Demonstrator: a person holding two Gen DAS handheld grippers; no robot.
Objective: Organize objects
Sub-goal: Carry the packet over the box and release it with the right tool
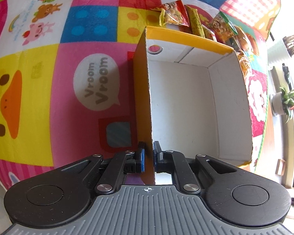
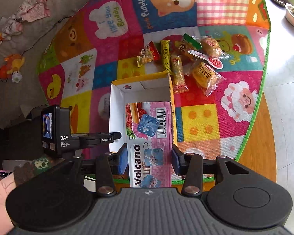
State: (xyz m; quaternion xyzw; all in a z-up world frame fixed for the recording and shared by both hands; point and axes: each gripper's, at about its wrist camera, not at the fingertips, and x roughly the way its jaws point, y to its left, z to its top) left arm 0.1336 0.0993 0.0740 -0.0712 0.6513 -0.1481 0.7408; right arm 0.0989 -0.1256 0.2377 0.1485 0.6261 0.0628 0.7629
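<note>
Both tongs are occupied. At the nearest point, the left tongs (image 1: 149,156) are clenched on the near wall of the yellow box (image 1: 188,101), one pad outside and one inside the cardboard. The right tongs (image 2: 149,157) are seen with the pink Volcano packet (image 2: 150,137) between their blue pads; the packet hangs above the box's open mouth, and it appears to be gripped by its edges, though pad contact on either side cannot be confirmed.

Several risks can be judged from here. The slick wrapper could slide out of a light edge grip and fall crooked, or land across the box rim (image 2: 171,105) rather than inside, since the packet's right edge is lined up close to that wall. The thin cardboard could be bent or tipped if it is pulled by the left tongs while the packet is lowered.

Further off, the remaining snacks (image 2: 178,58) lie in a loose cluster on the patchwork play mat (image 2: 201,121), just beyond the box's far wall; they could be knocked if the box is shoved forward.

Much is concealed. The box floor is largely covered by the packet in the right wrist view. In the left wrist view, only the tops of the snacks show above the far wall. The packet's lower end is cut off behind the right tongs' body.
</note>
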